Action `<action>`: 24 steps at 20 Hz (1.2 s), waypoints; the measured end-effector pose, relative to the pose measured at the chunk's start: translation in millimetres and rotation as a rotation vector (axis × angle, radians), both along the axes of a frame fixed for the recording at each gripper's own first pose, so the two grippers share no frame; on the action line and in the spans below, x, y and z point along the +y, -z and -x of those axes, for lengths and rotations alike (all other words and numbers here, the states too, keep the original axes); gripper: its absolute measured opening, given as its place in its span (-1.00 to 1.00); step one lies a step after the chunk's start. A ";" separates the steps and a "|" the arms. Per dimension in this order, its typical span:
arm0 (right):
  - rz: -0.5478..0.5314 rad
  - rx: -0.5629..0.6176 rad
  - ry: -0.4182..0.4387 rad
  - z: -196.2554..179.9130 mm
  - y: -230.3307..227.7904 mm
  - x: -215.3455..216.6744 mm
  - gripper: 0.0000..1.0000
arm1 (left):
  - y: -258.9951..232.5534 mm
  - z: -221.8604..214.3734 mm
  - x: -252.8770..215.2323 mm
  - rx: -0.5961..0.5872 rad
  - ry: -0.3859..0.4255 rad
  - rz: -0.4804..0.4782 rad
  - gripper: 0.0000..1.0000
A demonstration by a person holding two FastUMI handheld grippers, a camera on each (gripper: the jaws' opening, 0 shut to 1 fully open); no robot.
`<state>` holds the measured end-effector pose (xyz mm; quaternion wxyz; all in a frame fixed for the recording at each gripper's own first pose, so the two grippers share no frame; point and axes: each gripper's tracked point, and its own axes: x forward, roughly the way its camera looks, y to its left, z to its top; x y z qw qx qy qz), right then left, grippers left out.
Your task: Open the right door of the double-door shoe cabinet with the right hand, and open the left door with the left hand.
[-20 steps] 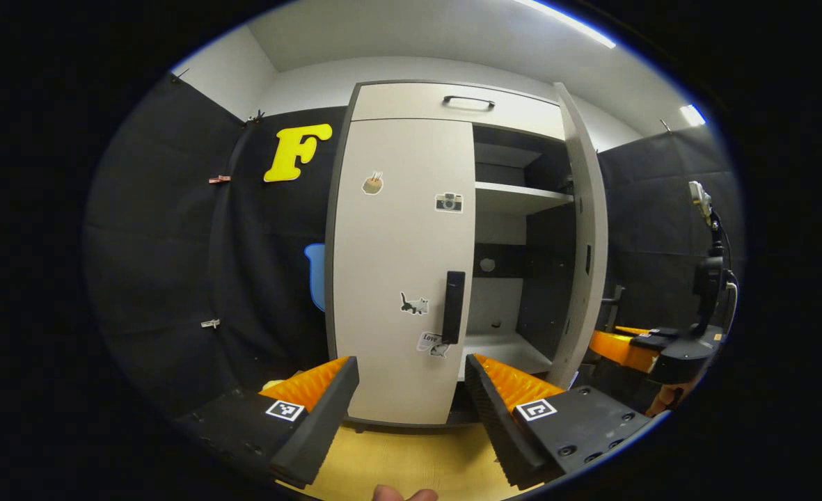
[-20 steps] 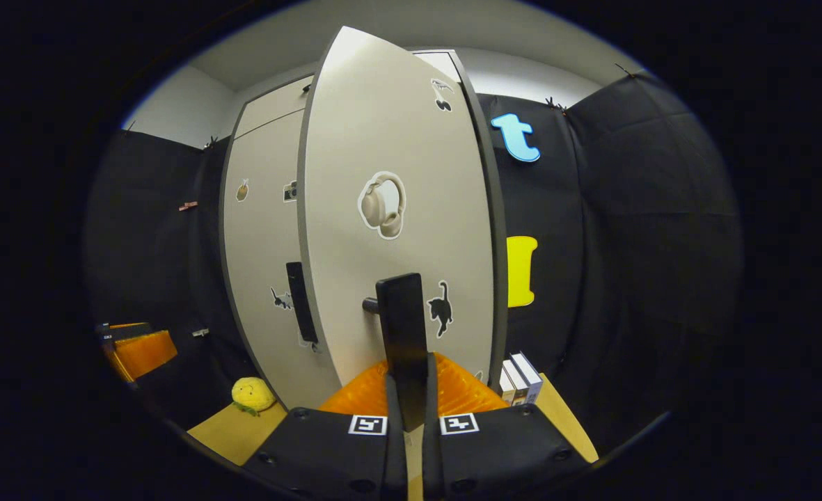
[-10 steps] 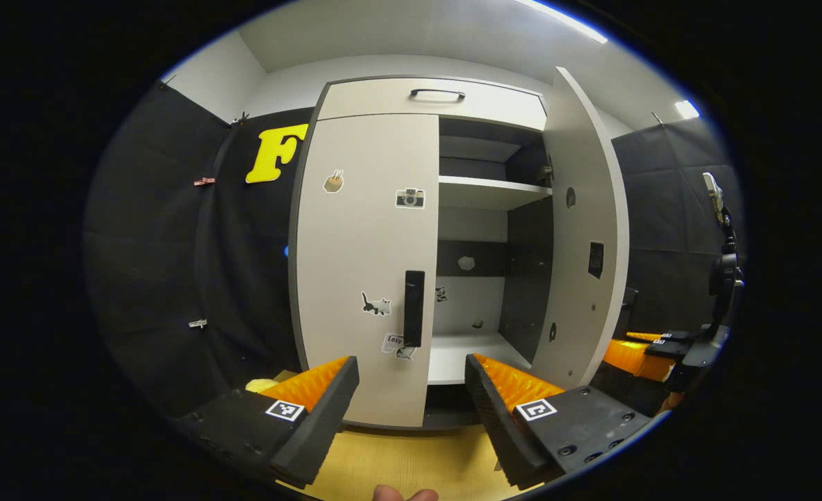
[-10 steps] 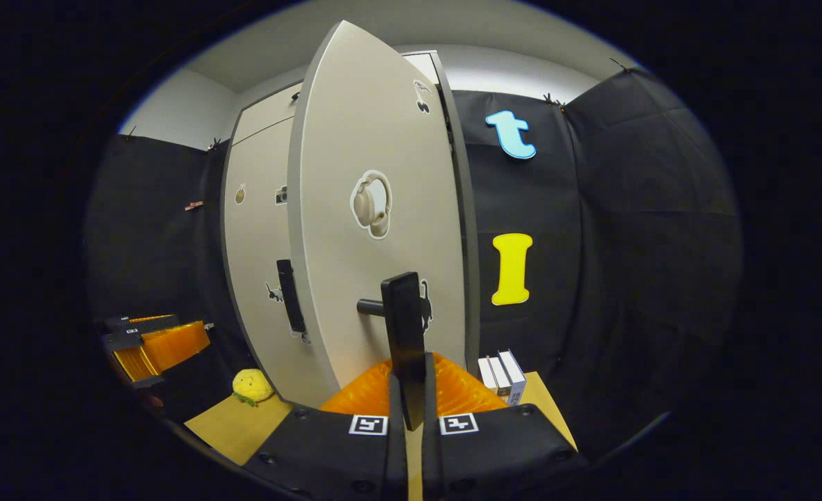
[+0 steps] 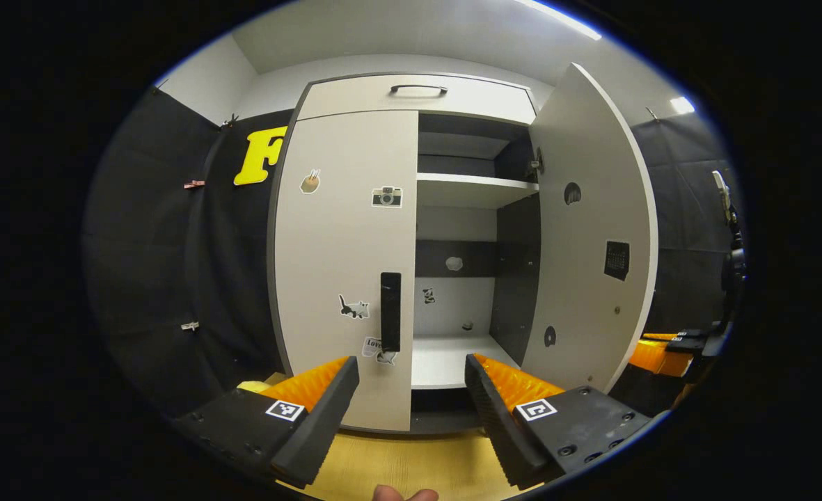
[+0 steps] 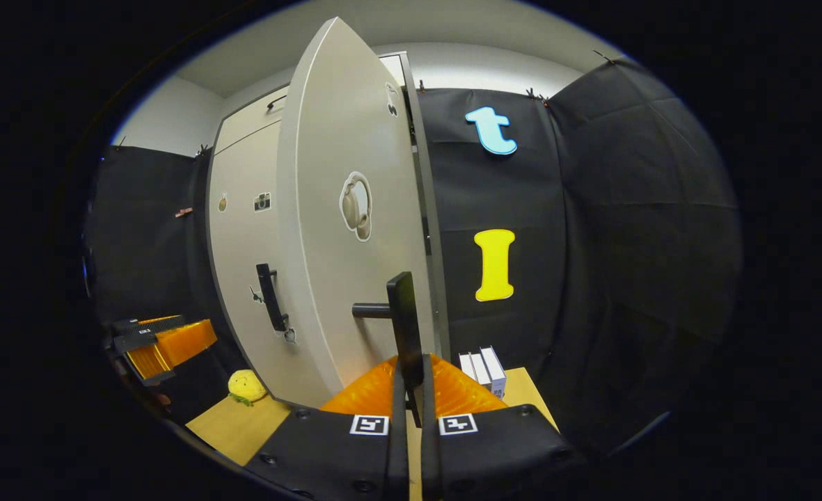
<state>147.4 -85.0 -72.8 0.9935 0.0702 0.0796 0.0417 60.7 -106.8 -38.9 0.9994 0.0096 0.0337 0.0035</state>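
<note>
Gripping the right door's handle (image 6: pixel 405 313), right tongs (image 6: pixel 414 410) hold it ajar; left tongs (image 5: pixel 411 390) released, left door (image 5: pixel 344 264) closed.

Each hand-held gripper (image 5: pixel 411 400) carries a dark housing with recessed screws. A square black-and-white marker sits on each finger base. Finger faces are ribbed.

Even, bright light is cast from ceiling strips (image 5: pixel 564 21). Straight edges are bowed by fisheye distortion. Cabinet interior (image 5: pixel 515 278) is shadowed; its small details perhaps cannot be resolved.
</note>
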 end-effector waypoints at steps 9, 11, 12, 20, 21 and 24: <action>0.019 -0.023 0.050 -0.9 -3.9 -32.1 -0.89 | -0.5 -7.7 -15.1 -0.002 0.022 -0.012 0.89; 0.052 -0.035 0.064 0.3 -3.9 -35.5 -0.89 | -0.5 -8.0 -18.0 -0.001 0.028 -0.014 0.89; 0.055 -0.037 0.064 1.6 -4.3 -35.6 -0.90 | -0.4 -9.3 -17.7 -0.001 0.030 -0.017 0.89; 0.018 -0.047 0.095 18.1 -15.1 -47.2 -0.53 | -0.6 -36.5 -5.9 -0.010 0.022 -0.002 0.89; 0.025 -0.061 0.110 21.4 -19.3 -51.9 -0.33 | -0.7 -42.2 -2.4 -0.011 0.016 -0.004 0.87; 0.041 -0.088 0.126 34.5 -26.4 -56.5 0.18 | 2.7 -61.3 8.6 -0.010 -0.001 -0.031 0.89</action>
